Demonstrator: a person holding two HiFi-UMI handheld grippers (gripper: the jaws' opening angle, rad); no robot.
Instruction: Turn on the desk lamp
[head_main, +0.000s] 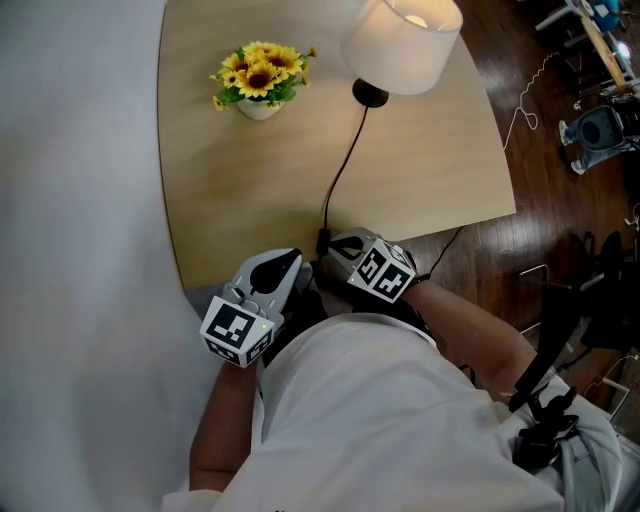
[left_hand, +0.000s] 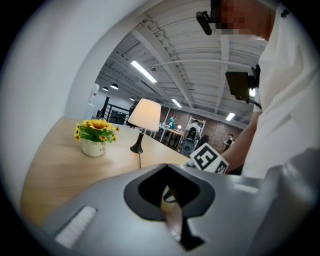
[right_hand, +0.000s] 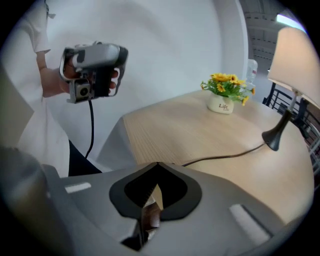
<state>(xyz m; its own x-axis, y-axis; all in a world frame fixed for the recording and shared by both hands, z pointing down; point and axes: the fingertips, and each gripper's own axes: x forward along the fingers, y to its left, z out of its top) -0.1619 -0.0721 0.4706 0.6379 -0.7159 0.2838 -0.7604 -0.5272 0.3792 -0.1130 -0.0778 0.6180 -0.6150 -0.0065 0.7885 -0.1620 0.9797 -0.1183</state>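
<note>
My left gripper (head_main: 288, 262) and right gripper (head_main: 336, 246) were grey with black-and-white marker squares; lampshade (head_main: 400, 45) cream, cord (head_main: 345, 160) black, sunflowers (head_main: 260, 70) yellow, table (head_main: 430, 150) pale woodgrain.

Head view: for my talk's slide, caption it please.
Left gripper and right gripper at the table edge by the cord; desk lamp and sunflowers beyond.

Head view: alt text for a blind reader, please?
From above, a person holds the left gripper and right gripper at the near edge of a wooden table. Beyond: a white-shaded desk lamp, its black cord running towards them, and potted sunflowers.
</note>
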